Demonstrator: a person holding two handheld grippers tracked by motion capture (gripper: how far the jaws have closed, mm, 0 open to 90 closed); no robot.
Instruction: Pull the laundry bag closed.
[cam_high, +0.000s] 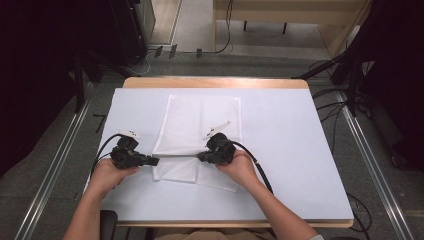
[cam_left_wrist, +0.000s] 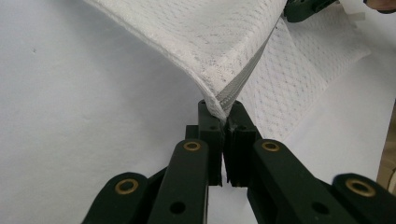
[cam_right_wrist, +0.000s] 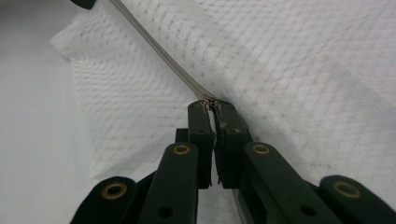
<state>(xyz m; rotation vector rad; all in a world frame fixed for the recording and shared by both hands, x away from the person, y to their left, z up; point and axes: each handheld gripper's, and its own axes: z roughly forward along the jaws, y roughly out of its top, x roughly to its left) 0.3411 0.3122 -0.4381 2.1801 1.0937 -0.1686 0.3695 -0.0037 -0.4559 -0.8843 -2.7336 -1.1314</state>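
Observation:
A white mesh zipper bag (cam_high: 200, 117) lies flat on the white-covered table, its near edge lifted between the two grippers. The left gripper (cam_high: 156, 161) is shut on the bag's corner at the end of the grey zipper (cam_left_wrist: 238, 84), and the cloth is pinched between its fingertips (cam_left_wrist: 224, 114). The right gripper (cam_high: 200, 157) faces it from the right. Its tips (cam_right_wrist: 211, 106) are shut on the small metal zipper pull, with the zipper line (cam_right_wrist: 159, 60) running away from them. The zipper stretches taut between the two grippers.
The white table cover (cam_high: 290, 150) has bare room to the left and right of the bag. A wooden table edge (cam_high: 215, 82) shows at the far side. Cables (cam_high: 330, 107) and dark stands sit on the floor around the table.

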